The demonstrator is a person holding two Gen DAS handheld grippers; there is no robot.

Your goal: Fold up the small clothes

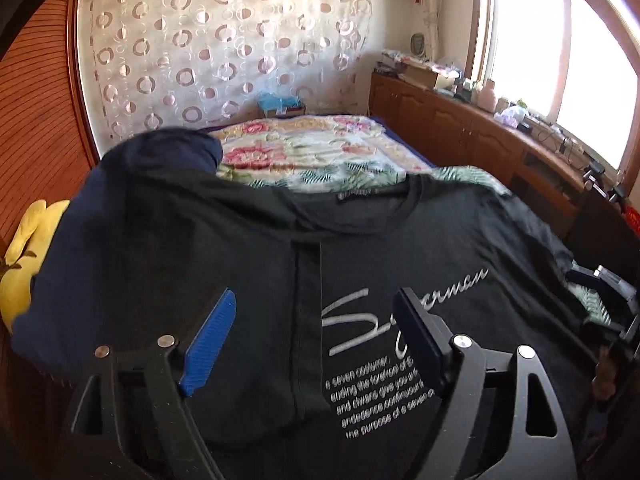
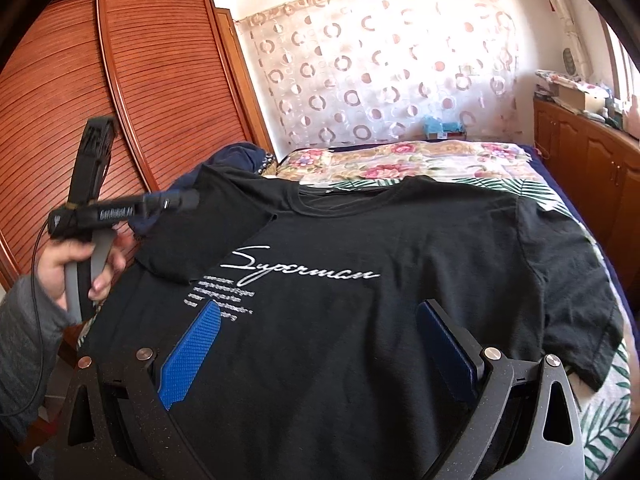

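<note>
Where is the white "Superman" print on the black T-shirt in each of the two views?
Left wrist view: the print is at lower centre-right, partly hidden behind a finger of the open left gripper.
Right wrist view: the print is left of centre, above the open right gripper, fully visible.
Shared landmark: the T-shirt's collar, just before the floral bedspread.

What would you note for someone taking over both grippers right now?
Left hand-held gripper: open, empty, over the shirt's folded side.
Right hand-held gripper: open, empty, above the shirt's lower front.
Black cotton T-shirt with white script print: lies face up on the floral bedspread.
Done: one sleeve folded in over the chest.
Left: the other sleeve, still spread flat, then the body folds.
</note>
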